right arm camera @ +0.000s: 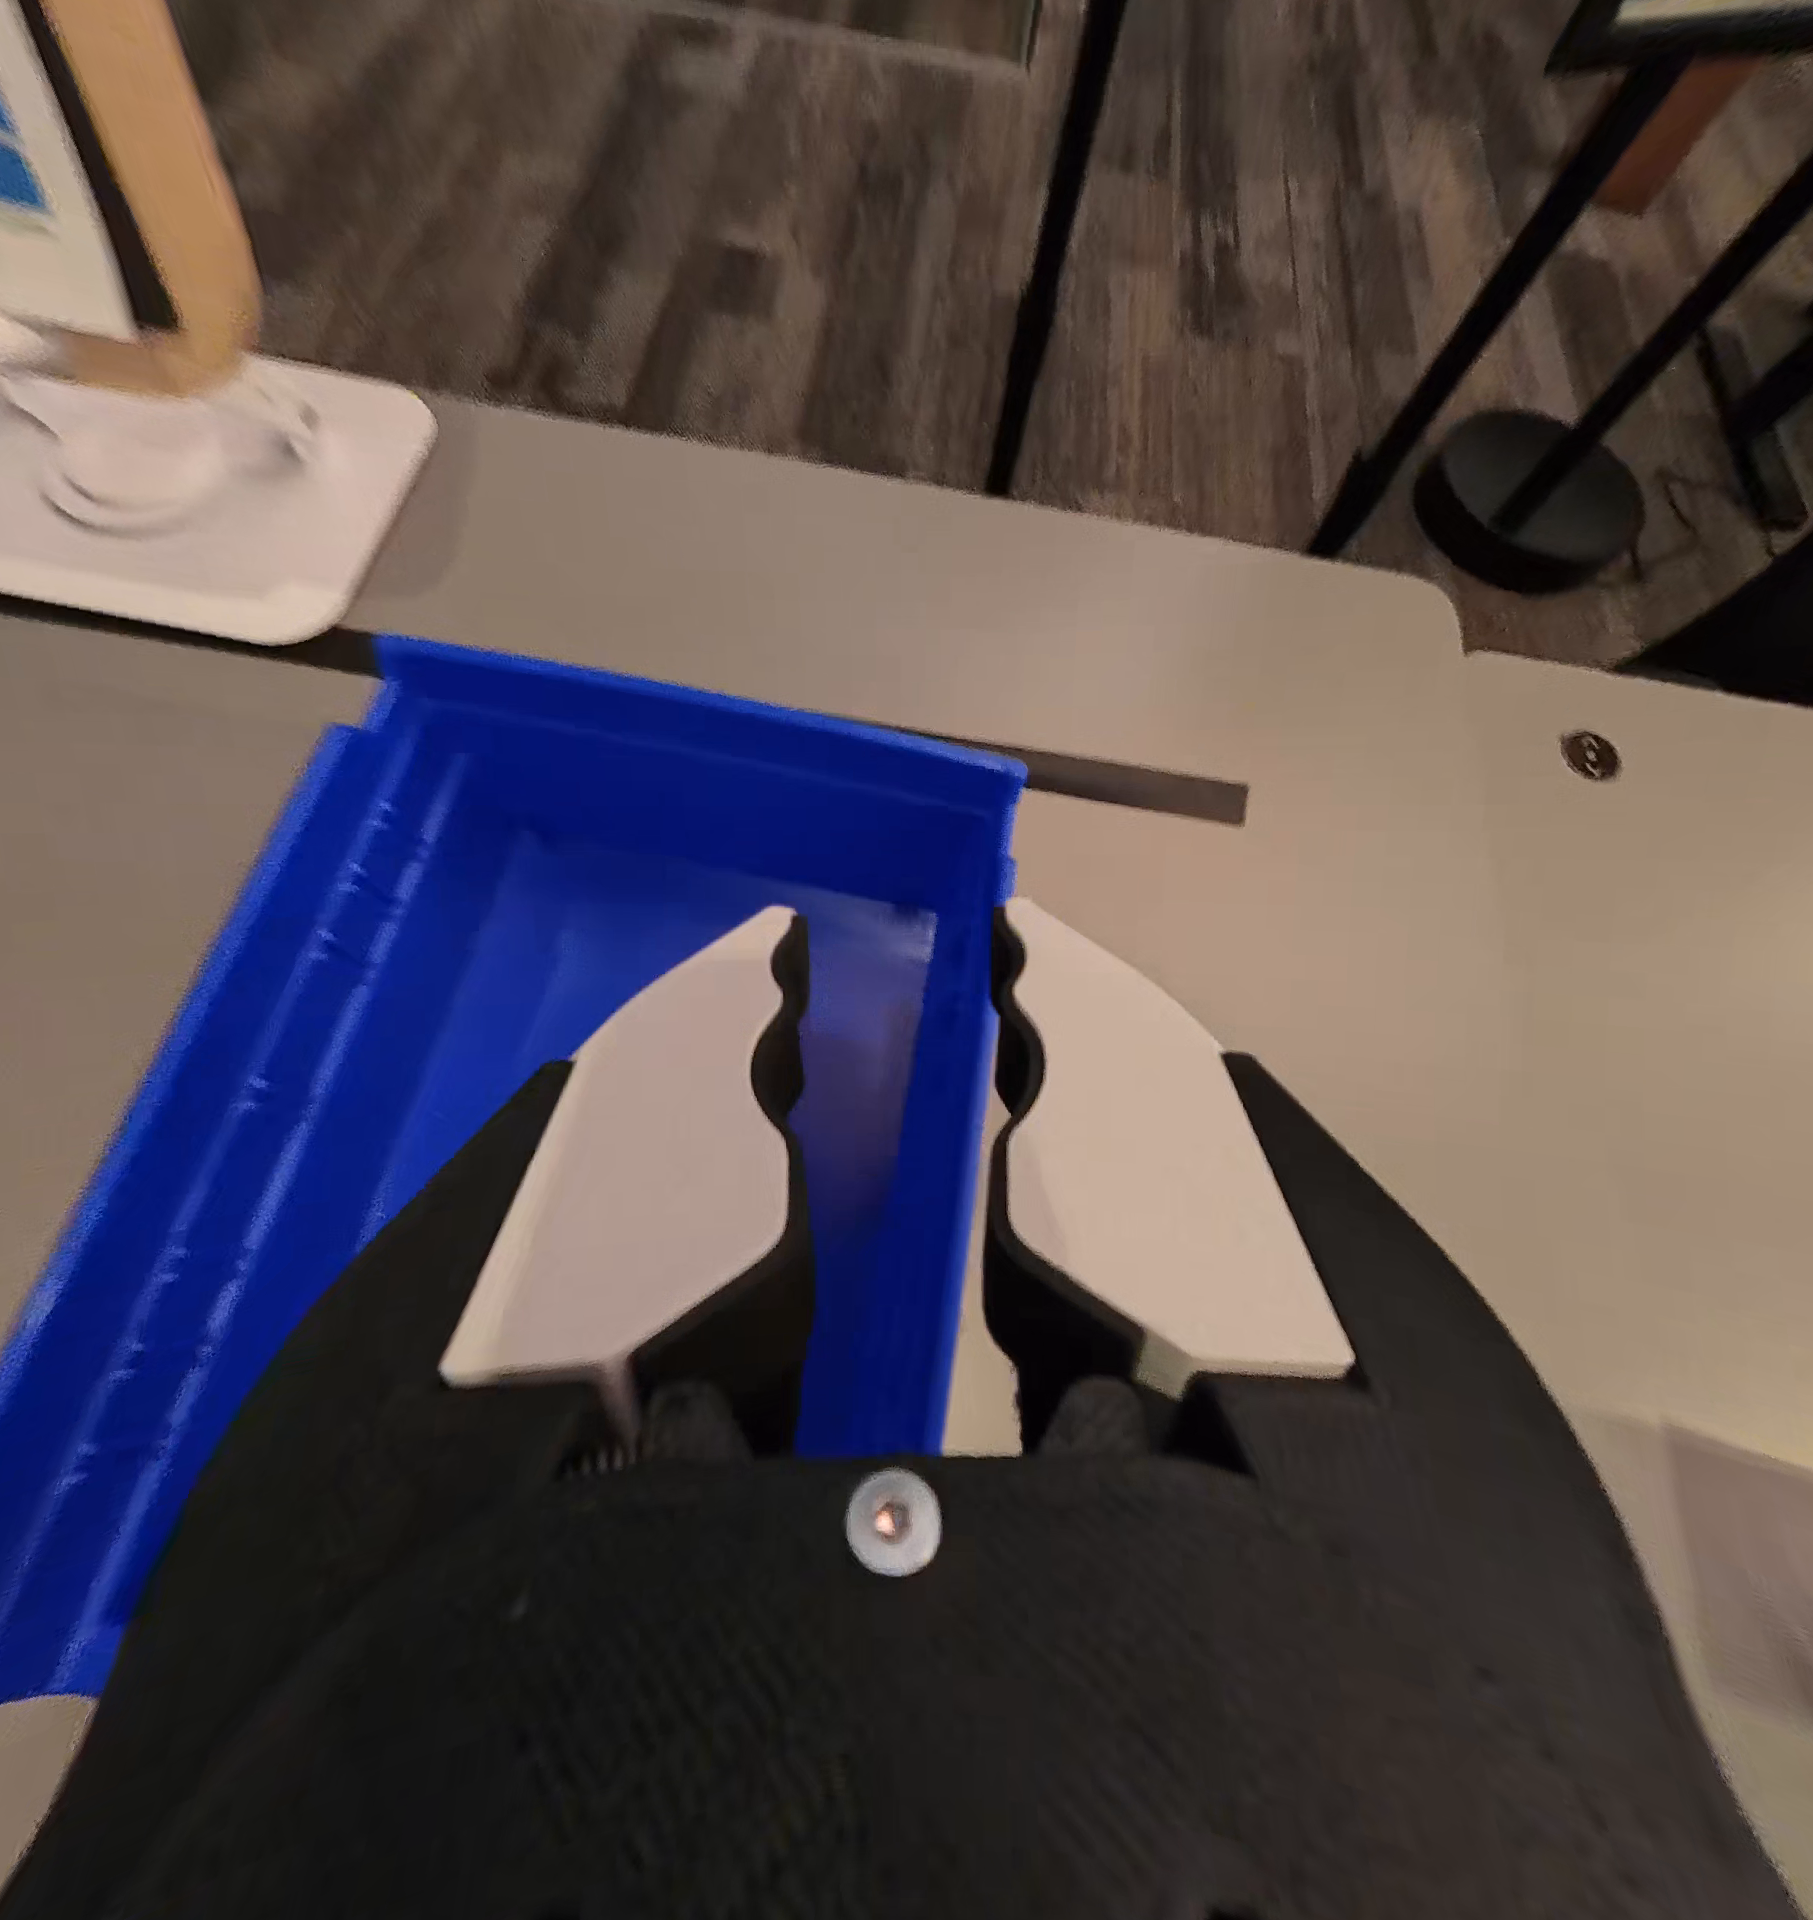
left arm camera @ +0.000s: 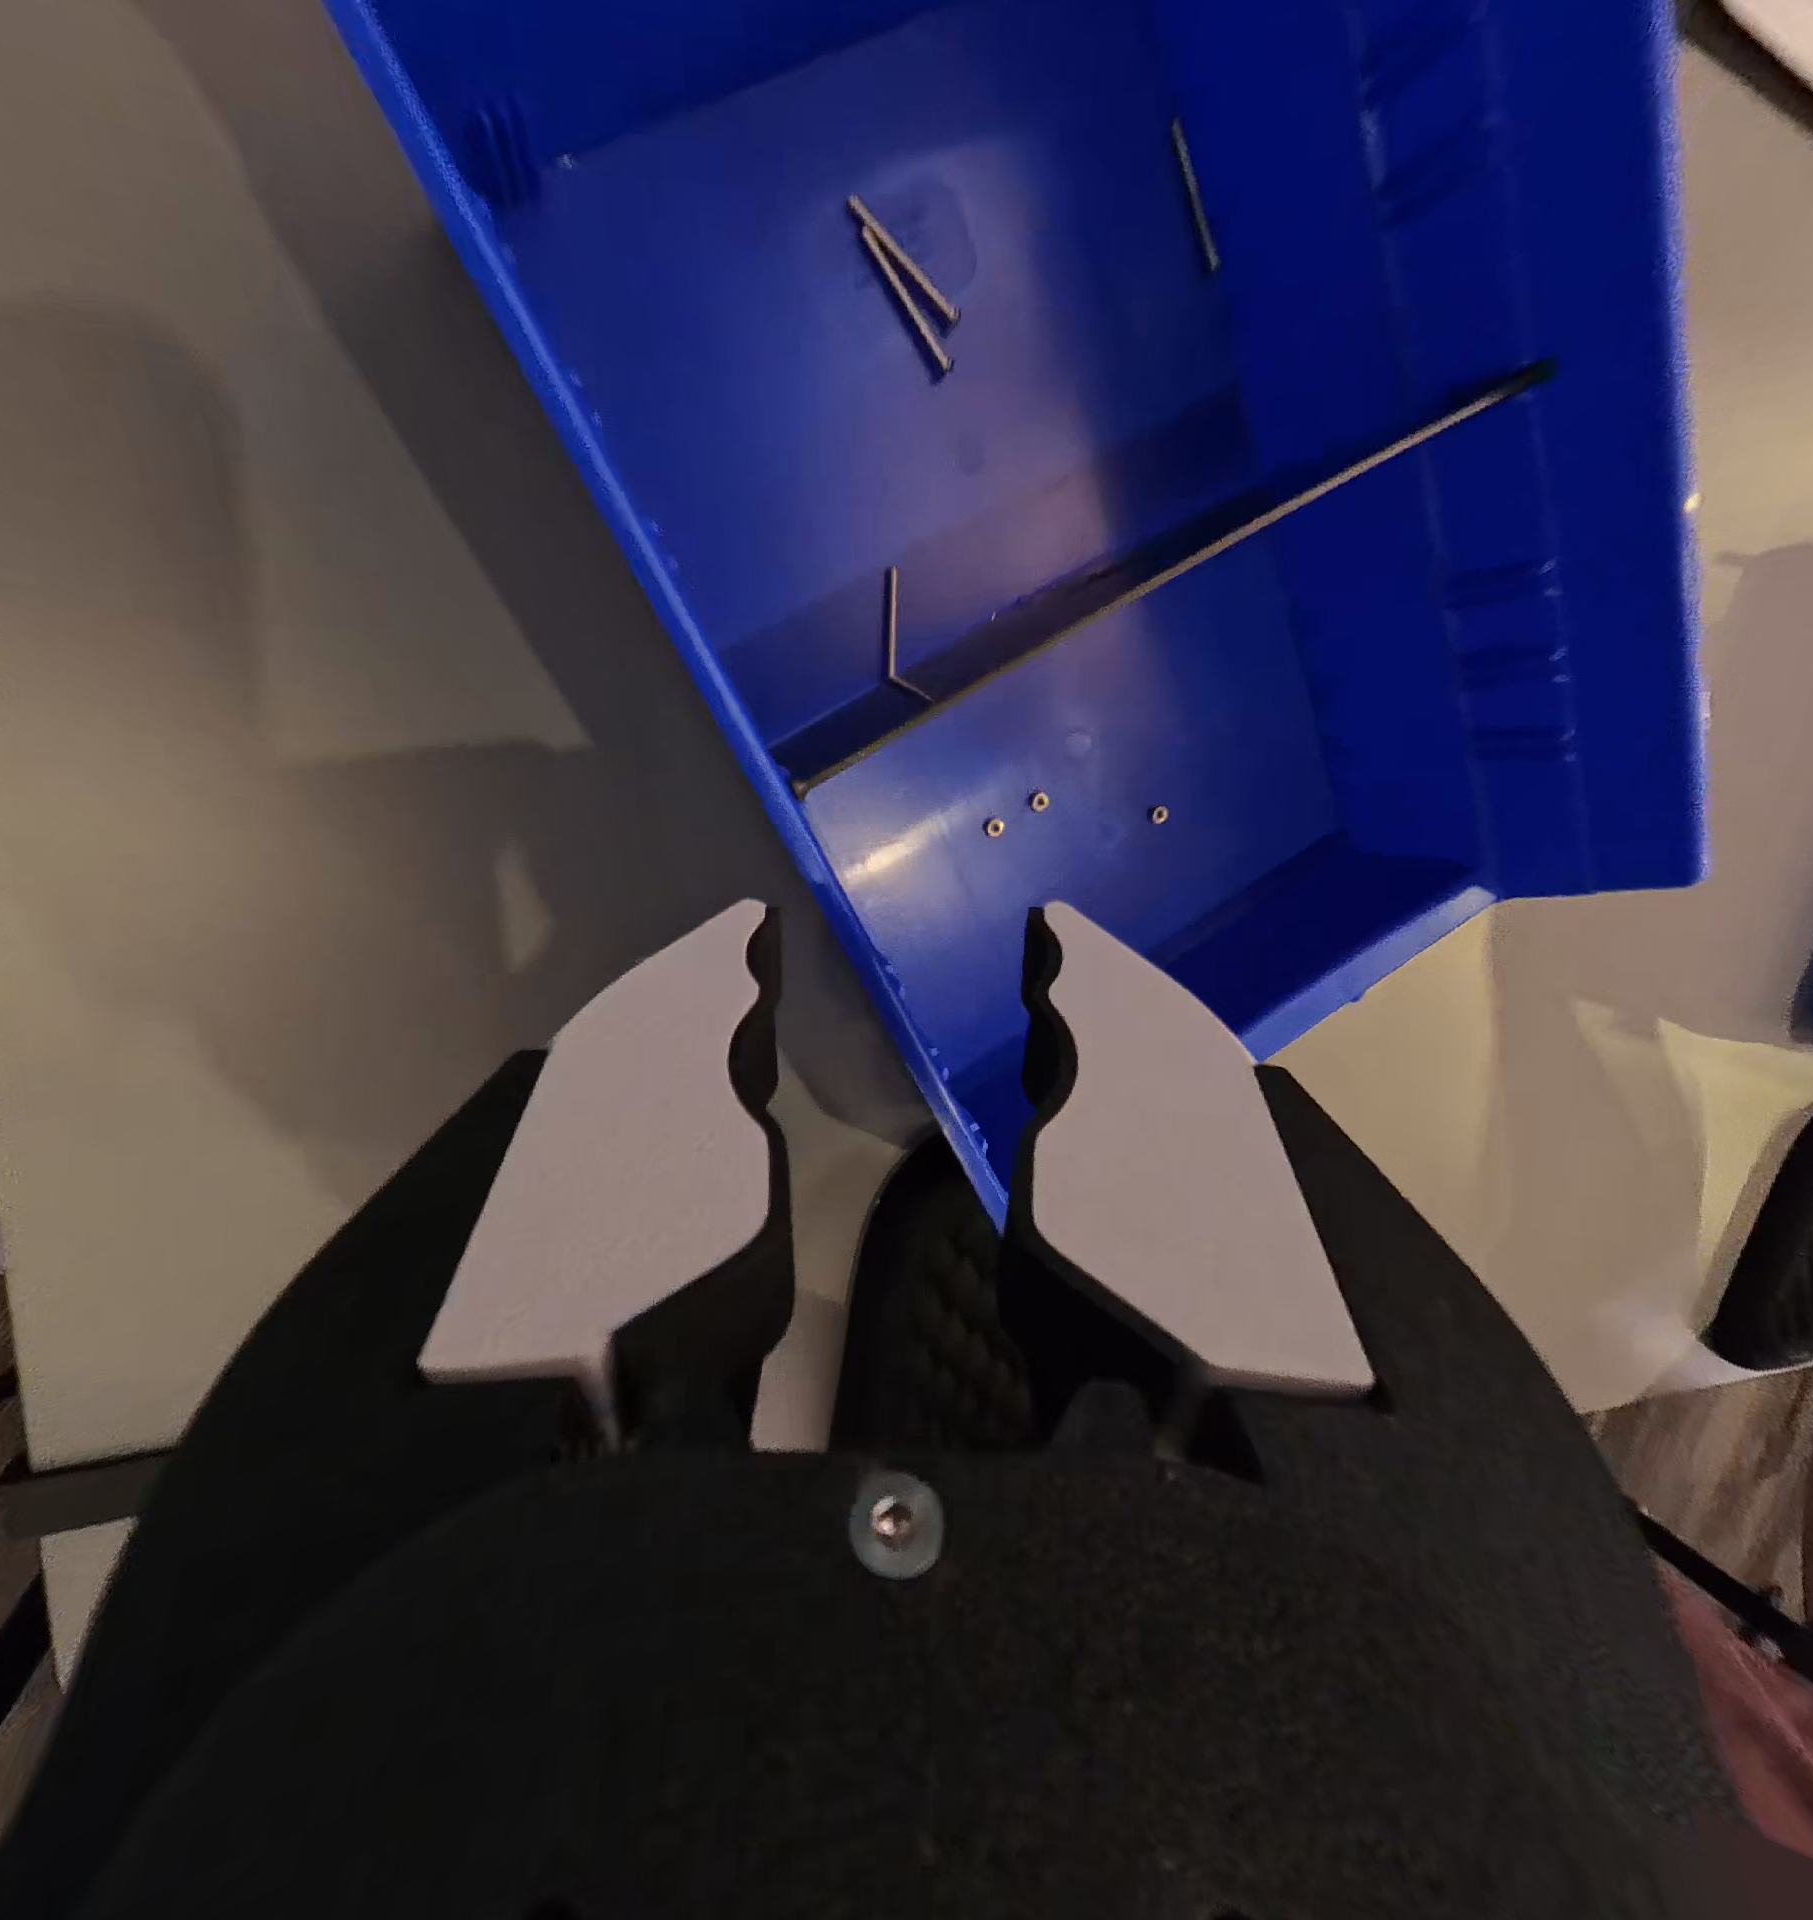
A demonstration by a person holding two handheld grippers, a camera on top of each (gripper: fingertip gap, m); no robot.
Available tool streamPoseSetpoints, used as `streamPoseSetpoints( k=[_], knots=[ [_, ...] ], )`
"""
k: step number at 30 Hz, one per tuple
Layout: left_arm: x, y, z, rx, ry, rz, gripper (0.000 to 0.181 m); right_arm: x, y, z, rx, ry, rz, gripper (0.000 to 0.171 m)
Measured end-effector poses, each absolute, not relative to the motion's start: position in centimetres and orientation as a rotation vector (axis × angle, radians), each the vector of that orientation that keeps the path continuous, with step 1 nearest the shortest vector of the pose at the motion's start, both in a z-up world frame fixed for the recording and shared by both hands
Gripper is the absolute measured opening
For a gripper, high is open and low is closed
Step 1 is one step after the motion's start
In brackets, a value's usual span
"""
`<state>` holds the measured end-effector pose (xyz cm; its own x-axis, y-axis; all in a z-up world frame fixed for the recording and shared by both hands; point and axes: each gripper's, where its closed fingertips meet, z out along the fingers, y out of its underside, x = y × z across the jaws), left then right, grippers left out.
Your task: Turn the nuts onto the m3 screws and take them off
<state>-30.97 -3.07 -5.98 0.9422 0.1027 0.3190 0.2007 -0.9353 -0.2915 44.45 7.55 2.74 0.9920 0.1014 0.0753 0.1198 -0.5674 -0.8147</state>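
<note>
A: Left tool [left arm camera: 897, 914]?
B: Parted to a middling gap, nothing between the tips. It straddles the near side wall of the blue bin [left arm camera: 1567, 727], one finger outside over the counter [left arm camera: 206, 623], the other over the bin's inside. Height above it, can't tell.

A: Task parts?
B: All in the bin. Three small brass nuts [left arm camera: 1039, 801] lie loose on the floor of the near compartment, just past the tips: two close together, one apart toward the far wall. A thin dark divider [left arm camera: 1193, 566] crosses the bin beyond them. One screw [left arm camera: 893, 623] is right by the divider on its far side. Deeper in, two screws [left arm camera: 907, 275] lie touching in a narrow V. One more [left arm camera: 1193, 197] is by the far side wall.

A: Right tool [right arm camera: 897, 920]?
B: Also parted, empty, astride the blue bin's [right arm camera: 206, 1091] right wall, one finger over the inside, one over the counter [right arm camera: 1401, 987]. View is blurred, no parts readable here.

A: Beyond that?
B: White tray [right arm camera: 362, 468] at the counter's far left corner, blurry pale things on it. Carpeted floor [right arm camera: 777, 208] past the far edge.
</note>
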Motion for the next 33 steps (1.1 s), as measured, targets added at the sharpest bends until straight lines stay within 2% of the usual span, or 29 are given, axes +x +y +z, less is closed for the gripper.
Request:
streamPoseSetpoints(
  k=[6, 8, 10, 16, 21, 33],
  knots=[
    [-30.0, -4.6, -8.9, -2.994, -0.171, -0.355, 0.043, 42.7, 7.3, 5.9, -2.026, -0.141, 0.097, 0.035],
    [-29.6, -5.1, -9.8, -3.064, -0.138, -0.342, 0.039, 42.5, 7.1, 6.6, -1.978, -0.125, 0.135, 0.035],
    [-29.6, -5.4, -10.5, -3.119, -0.105, -0.304, 0.026, 42.3, 7.0, 6.8, -1.945, -0.120, 0.169, 0.035],
    [-29.9, -5.0, -10.9, -3.158, -0.012, -0.201, 0.027, 41.9, 7.6, 4.4, -2.003, -0.165, 0.200, 0.034],
    [-30.7, -2.3, -11.1, -3.101, 0.072, -0.062, 0.013, 40.9, 8.4, 2.2, -2.084, -0.215, 0.204, 0.035],
    [-30.3, -0.4, -11.2, -2.998, 0.446, -0.090, 0.010, 38.5, 8.6, 2.7, -2.047, -0.295, 0.175, 0.030]
  ],
)
